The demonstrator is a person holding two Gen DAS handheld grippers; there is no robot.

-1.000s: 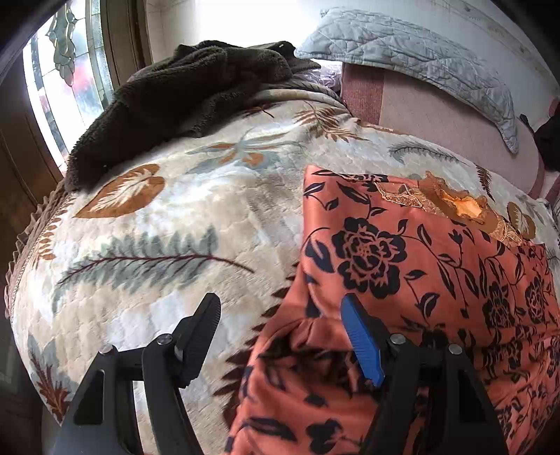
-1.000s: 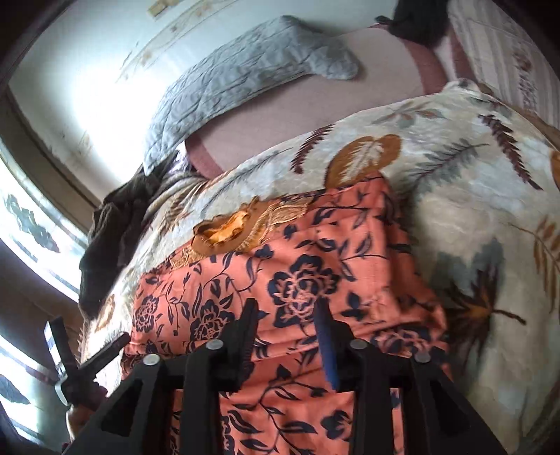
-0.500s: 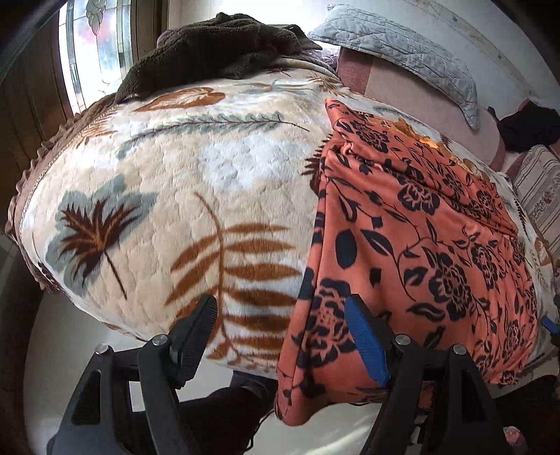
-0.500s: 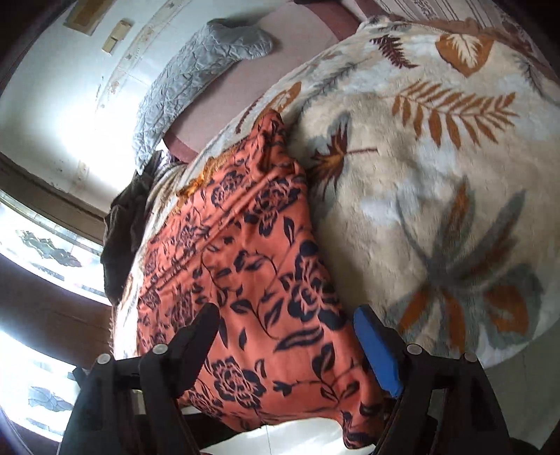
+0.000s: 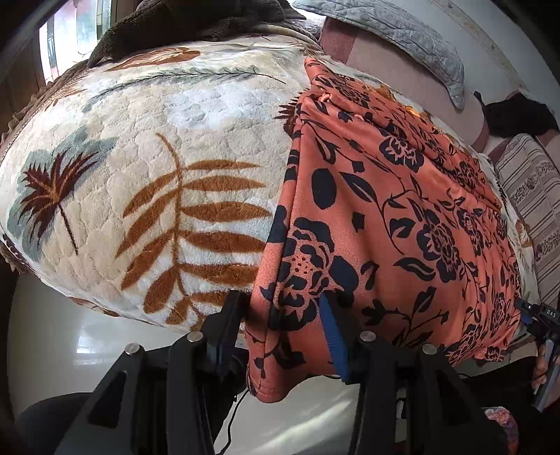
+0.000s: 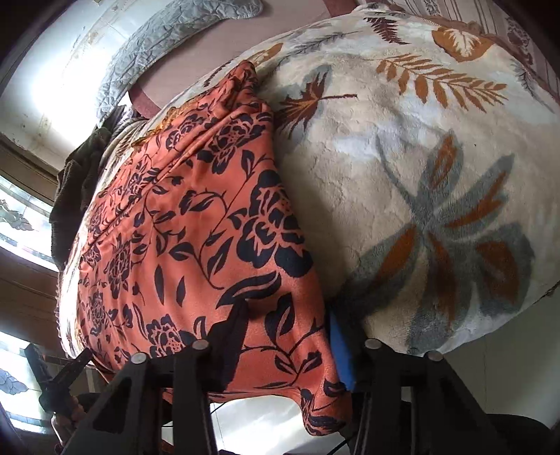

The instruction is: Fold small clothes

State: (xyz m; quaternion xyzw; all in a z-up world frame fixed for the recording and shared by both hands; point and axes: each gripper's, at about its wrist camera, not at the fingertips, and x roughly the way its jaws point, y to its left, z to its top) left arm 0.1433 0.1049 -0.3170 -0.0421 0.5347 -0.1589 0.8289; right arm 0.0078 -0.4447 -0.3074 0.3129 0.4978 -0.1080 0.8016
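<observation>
An orange garment with black flowers lies flat on the leaf-patterned blanket, and its near hem hangs over the bed's edge. My left gripper straddles the hem's left corner. Its jaws are closing with the cloth between them, and a wide gap is left. My right gripper straddles the right corner of the same garment. Its jaws are also closing around the hem, the blue pad at the cloth's edge. Each gripper shows at the other view's margin: the right gripper, the left gripper.
A dark brown fleece is heaped at the far end of the bed by the window. A grey quilted pillow leans on the headboard. Striped bedding lies to the right. White tiled floor shows below the bed's edge.
Both grippers drew back from the middle of the garment to its near hem at the bed's edge and tipped downward. Their jaws widened, then narrowed around the hem's corners.
</observation>
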